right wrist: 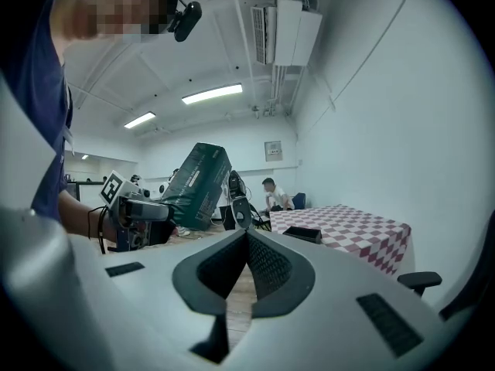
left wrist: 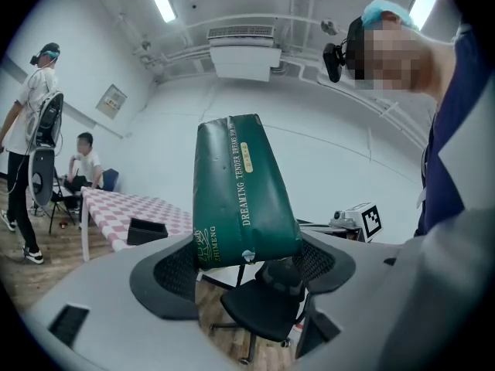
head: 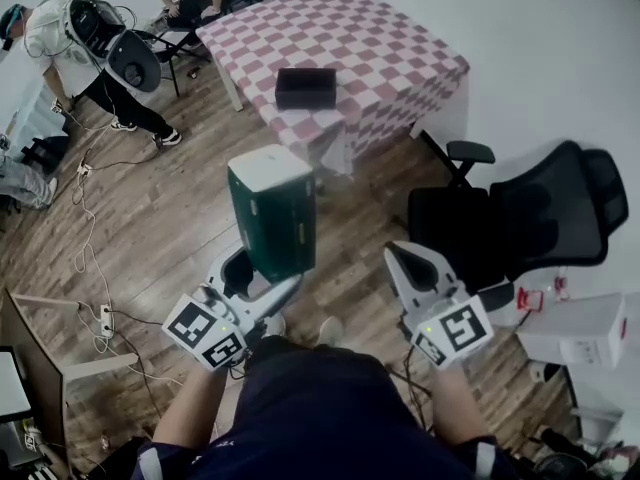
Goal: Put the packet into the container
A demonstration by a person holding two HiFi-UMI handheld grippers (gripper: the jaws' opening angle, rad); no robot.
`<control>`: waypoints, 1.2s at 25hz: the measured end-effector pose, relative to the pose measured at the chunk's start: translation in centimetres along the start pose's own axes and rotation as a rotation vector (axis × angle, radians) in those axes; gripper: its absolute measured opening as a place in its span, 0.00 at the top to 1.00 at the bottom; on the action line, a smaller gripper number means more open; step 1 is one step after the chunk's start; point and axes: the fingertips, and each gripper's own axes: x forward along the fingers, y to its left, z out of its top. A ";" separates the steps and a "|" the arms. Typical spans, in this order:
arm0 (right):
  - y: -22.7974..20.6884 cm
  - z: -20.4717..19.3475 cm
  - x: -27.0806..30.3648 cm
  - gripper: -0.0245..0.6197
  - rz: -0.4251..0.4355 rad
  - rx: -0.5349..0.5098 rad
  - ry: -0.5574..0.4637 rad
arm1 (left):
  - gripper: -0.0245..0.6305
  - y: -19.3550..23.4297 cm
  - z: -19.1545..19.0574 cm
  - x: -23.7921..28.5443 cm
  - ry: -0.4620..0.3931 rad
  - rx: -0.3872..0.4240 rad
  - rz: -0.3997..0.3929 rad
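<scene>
so the packet (head: 272, 213) is picked up, but that's about it. the left gripper (head: 262, 278) has its jaws spread wide and clamped on the packet's bottom end, holding it upright in the air over the wood floor. the right gripper (head: 404, 258) has its jaws together with nothing in them. the black container (head: 306, 87) sits on the checkered table (head: 400, 58), well apart from the packet. i'd say the grab is done; what's left is the carry over and the drop in.
</scene>
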 end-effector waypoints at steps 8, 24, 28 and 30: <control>-3.3 -0.8 -0.5 0.94 0.001 0.020 -0.008 | 0.37 0.4 -0.5 2.3 0.012 0.007 0.023; -9.6 -1.2 9.9 0.94 0.013 0.026 0.025 | 0.37 11.1 -0.1 9.0 0.018 -0.032 0.029; -11.6 -1.3 15.7 0.94 0.013 0.046 0.050 | 0.37 16.5 0.3 11.5 0.041 -0.051 0.022; -12.3 -1.2 18.7 0.94 0.015 0.053 0.066 | 0.37 19.2 0.7 12.7 0.049 -0.064 0.014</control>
